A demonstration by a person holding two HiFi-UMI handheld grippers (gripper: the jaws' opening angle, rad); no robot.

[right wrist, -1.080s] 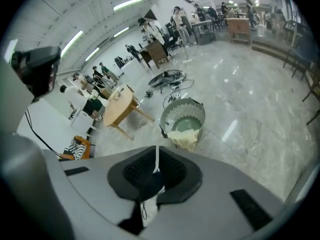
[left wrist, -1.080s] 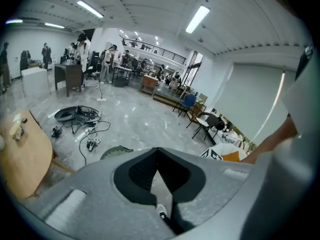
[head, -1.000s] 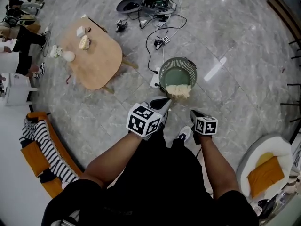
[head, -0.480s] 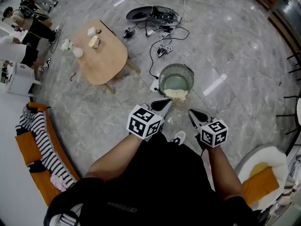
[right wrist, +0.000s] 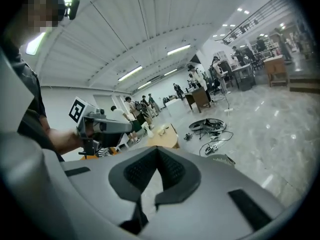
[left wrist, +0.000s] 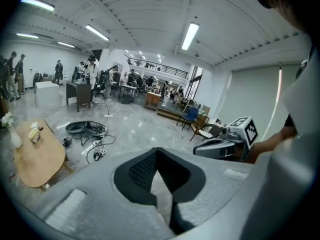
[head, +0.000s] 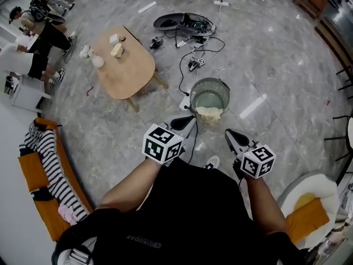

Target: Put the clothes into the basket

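On the floor ahead stands a round green wire basket (head: 194, 90), with a cream cloth (head: 209, 114) draped over its near rim. My left gripper (head: 185, 122) hovers just short of the basket's near left side; it is shut and empty, its pads meeting at the tips (left wrist: 157, 152). My right gripper (head: 231, 134) is held to the right of and nearer than the basket, also shut with nothing in it (right wrist: 157, 152). More clothes lie apart: striped garments (head: 48, 164) on an orange sofa at the left, and an orange cloth (head: 303, 213) on a white chair at the lower right.
A low wooden table (head: 124, 73) with small items stands left of the basket. Cables and a power strip (head: 190, 57) trail across the marble floor behind it, near a dark dish-shaped device (head: 176, 21). People sit at the far left (head: 33, 37).
Both grippers have risen and drawn back from the basket toward my body. The cream cloth stays draped on the basket's rim.
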